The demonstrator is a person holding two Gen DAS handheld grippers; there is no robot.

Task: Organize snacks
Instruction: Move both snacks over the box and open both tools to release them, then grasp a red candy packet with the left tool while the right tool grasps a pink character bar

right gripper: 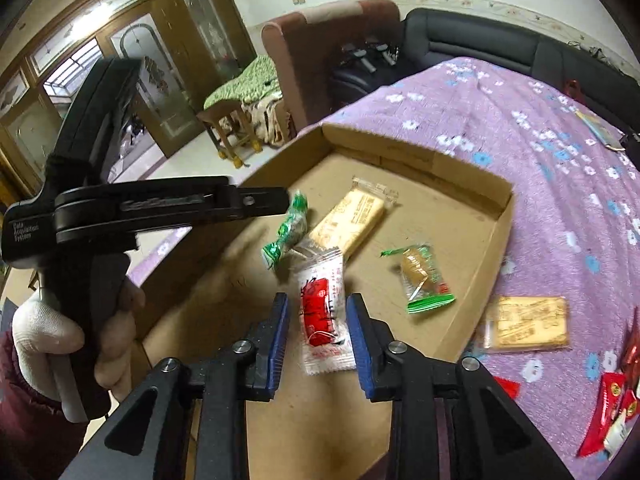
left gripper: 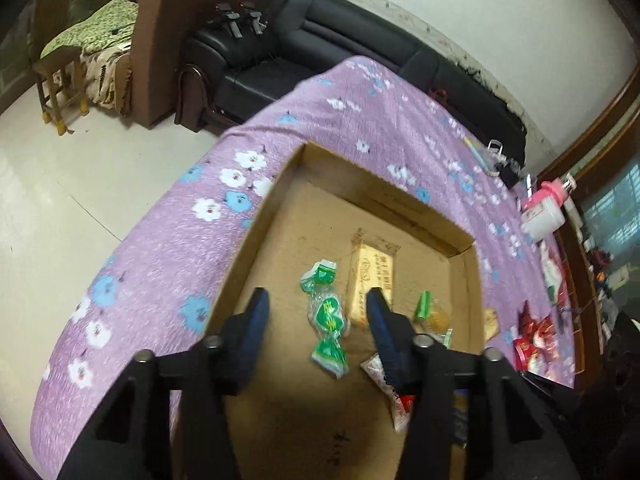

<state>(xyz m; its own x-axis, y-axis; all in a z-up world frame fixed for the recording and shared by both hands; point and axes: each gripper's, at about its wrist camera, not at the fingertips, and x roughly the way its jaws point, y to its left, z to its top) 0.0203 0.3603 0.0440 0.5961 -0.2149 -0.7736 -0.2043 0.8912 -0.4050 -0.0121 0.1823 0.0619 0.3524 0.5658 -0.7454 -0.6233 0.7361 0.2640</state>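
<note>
Left wrist view: my left gripper (left gripper: pixel 316 300) hangs over the shallow brown cardboard tray (left gripper: pixel 280 184), jaws apart, nothing clamped. Between and below them in the picture lies the green-and-white twisted candy strip (left gripper: pixel 326 316) on the tray floor. At one o'clock from it sits the long yellow biscuit packet (left gripper: pixel 372 276); a small green-ended clear sachet (left gripper: pixel 430 314) lies at three o'clock.

Right wrist view: my right gripper (right gripper: pixel 318 316) has its blue pads parted, with the white sachet with red print (right gripper: pixel 322 312) lying between them; I see no pressing contact. A second yellow biscuit packet (right gripper: pixel 528 322) rests outside the tray at three o'clock, on the purple flowered cloth (right gripper: pixel 540 168). Red wrapped snacks (right gripper: pixel 612 404) sit at four o'clock.
</note>
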